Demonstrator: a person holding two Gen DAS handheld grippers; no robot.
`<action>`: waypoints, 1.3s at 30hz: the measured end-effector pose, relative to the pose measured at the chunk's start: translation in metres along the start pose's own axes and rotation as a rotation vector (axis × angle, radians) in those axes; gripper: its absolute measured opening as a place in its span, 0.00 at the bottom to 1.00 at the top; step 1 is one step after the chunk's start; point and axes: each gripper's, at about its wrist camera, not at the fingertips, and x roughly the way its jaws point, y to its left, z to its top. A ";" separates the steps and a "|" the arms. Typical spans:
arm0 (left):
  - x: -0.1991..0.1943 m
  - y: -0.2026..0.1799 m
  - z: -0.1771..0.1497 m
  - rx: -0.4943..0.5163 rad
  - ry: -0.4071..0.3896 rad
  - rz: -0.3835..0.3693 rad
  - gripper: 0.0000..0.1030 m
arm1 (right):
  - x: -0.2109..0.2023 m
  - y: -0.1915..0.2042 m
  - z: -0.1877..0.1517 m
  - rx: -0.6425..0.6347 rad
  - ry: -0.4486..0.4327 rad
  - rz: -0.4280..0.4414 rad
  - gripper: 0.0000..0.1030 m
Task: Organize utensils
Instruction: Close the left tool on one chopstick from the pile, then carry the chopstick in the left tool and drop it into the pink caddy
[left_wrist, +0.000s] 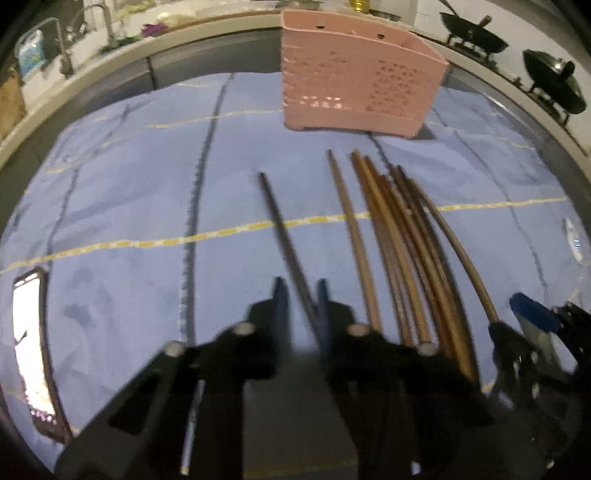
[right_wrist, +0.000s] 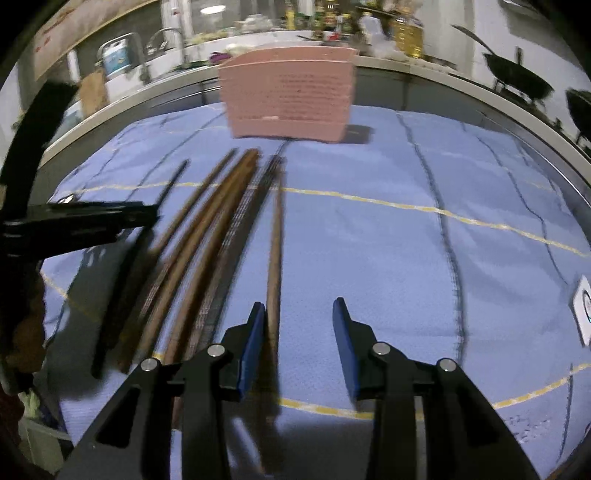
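A pink perforated utensil holder stands at the far side of the blue cloth; it also shows in the right wrist view. Several brown chopsticks lie side by side on the cloth, also in the right wrist view. My left gripper is open, with a single dark chopstick lying between its fingers, close to the right finger. My right gripper is open; one brown chopstick lies between its fingers, against the left pad. The left gripper shows at the left edge of the right wrist view.
A phone lies on the cloth at the left. A white card lies at the right edge. The cloth covers a table. A kitchen counter with a sink, bottles and black woks runs behind.
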 end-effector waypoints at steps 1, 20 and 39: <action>0.000 0.000 0.001 0.004 0.002 -0.007 0.11 | -0.001 -0.006 0.000 0.013 0.007 -0.003 0.37; 0.028 0.022 0.053 -0.012 0.055 -0.028 0.13 | 0.061 0.000 0.091 -0.140 0.129 0.075 0.29; -0.086 -0.002 0.090 0.006 -0.248 -0.117 0.05 | -0.047 -0.035 0.113 -0.046 -0.273 0.282 0.05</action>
